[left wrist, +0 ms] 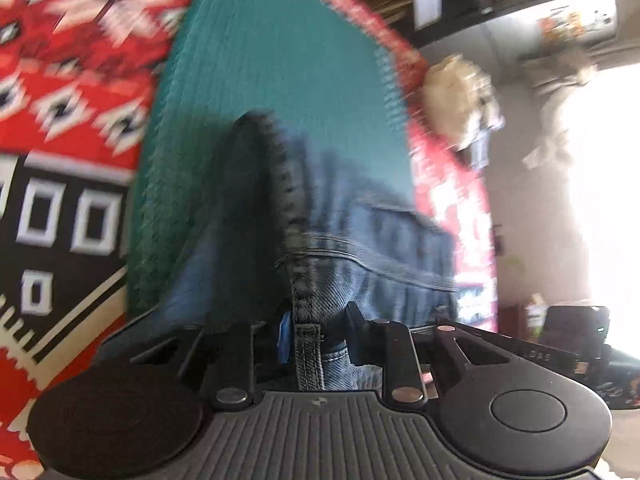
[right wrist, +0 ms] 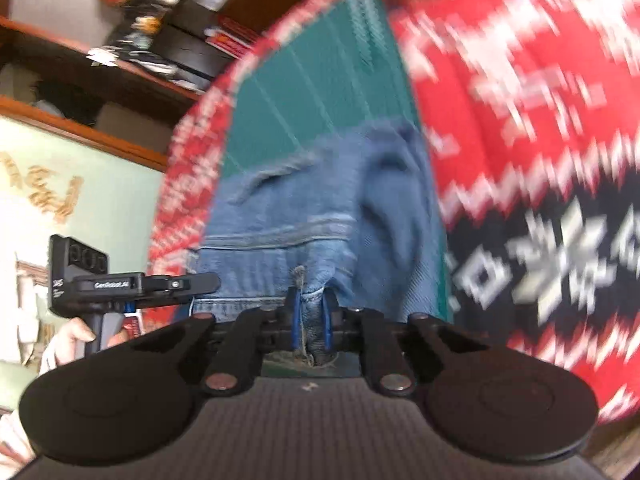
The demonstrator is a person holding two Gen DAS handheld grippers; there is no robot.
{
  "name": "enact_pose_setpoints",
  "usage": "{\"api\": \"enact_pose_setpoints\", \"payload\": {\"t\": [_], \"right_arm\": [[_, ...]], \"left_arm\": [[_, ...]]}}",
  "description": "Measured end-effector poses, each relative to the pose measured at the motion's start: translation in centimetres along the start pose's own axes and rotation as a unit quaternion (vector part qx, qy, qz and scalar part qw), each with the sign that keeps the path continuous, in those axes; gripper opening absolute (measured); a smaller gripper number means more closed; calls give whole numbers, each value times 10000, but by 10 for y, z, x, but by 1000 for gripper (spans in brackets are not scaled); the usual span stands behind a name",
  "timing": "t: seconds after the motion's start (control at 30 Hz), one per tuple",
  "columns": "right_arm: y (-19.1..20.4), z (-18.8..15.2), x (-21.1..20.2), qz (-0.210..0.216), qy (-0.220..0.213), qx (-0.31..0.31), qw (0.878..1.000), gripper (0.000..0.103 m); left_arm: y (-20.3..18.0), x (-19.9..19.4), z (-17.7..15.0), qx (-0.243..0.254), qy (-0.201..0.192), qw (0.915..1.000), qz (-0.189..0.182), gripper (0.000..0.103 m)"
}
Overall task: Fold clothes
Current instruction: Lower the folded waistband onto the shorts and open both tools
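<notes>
Jeans (left wrist: 360, 248) pinched in both tools (left wrist: 308, 340) (right wrist: 310, 324), over mat (left wrist: 280, 60)

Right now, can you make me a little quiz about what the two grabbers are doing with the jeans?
1. True or false: the left gripper has its fingers pinched on the denim garment.
2. Which is the flat thing under the denim? A) a teal mat B) a white towel C) a wooden board
3. Fill the gap: around the mat lies a patterned blanket, mostly ____ in colour.

Key:
1. True. The right gripper pinches the denim too.
2. A
3. red
</notes>
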State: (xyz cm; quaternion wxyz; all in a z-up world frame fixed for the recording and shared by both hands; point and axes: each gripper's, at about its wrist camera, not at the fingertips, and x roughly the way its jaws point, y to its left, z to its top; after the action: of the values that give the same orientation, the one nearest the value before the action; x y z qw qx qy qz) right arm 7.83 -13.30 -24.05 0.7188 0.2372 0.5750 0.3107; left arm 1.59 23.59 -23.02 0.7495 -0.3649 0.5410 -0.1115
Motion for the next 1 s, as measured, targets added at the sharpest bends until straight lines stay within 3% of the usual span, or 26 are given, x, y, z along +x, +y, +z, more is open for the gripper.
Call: {"api": "enact_pose_setpoints", "payload": {"t": [0.2,0.33,0.47,0.63,0.7,0.8,0.87,0.9,1.0], "right_arm": [[-1,-7,-5,-6,-171,-127,9998,17],[12,-4,-30,-375,-424,-577,9967,21],[38,6,-53,-706,-976,-1244,9849,21],[69,20,-39,-892,-1543,-1811,9672,21],[79,24,-21,-1108,-1631,-2014,9595,20],[81,24,0,-1184,-1654,-2238,9532,19],[74,21,13,-1328,-1480,-2314,9523,16],[69,19,19,-1430,-1394,-2368,9508,11],[59,12,23,-1359,-1413,-2465,9491,10]], "left_arm": [[-11,-15,-3,441,-260,9982,301,32],[-20,-27,-4,747,-443,9950,499,31],[-33,-47,-1,1162,-837,9865,791,31],[-51,-50,19,1414,-1532,9772,405,31],[-58,-38,26,1594,-1654,9726,362,19],[-60,-13,34,1698,-1633,9710,405,15],[-55,2,34,1749,-1531,9711,535,12],[-53,9,33,1833,-1500,9688,728,7],[-46,16,26,2100,-1537,9601,1019,3]]}}
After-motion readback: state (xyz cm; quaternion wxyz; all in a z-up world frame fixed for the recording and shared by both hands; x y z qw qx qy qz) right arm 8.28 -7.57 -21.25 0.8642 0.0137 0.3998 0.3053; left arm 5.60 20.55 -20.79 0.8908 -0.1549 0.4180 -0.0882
